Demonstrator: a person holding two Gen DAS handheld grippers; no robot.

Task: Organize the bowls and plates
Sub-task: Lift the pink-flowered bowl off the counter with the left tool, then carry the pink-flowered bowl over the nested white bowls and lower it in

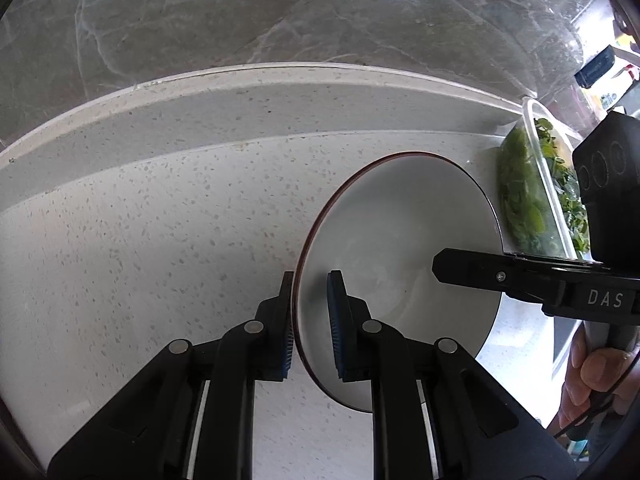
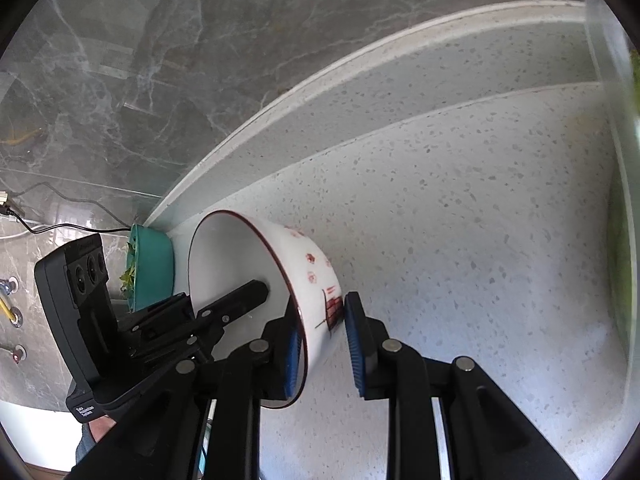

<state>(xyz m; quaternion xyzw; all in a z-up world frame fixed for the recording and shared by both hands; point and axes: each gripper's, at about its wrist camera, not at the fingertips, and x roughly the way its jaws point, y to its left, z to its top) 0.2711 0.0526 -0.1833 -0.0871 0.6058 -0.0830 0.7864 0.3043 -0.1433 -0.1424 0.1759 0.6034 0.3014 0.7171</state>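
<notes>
One white bowl (image 1: 400, 220) with a thin red rim is gripped from two sides. My left gripper (image 1: 310, 280) is shut on its left rim, one pad outside the wall and one inside. In the left wrist view, a finger of my right gripper (image 1: 472, 270) reaches in over the bowl's right side. The right wrist view shows the bowl (image 2: 312, 264) with red figures printed on its outer wall. My right gripper (image 2: 320, 304) is shut on that wall, with its blue pads on either side. The left gripper's finger (image 2: 240, 300) sticks into the bowl from the left.
The speckled white counter (image 1: 160, 240) ends in a raised ledge under a dark marble wall (image 1: 280, 12). A clear tub of greens (image 1: 528, 200) stands right of the bowl. A teal bowl with greens (image 2: 154, 268) sits behind it. A hand (image 1: 592, 380) holds the right gripper's handle.
</notes>
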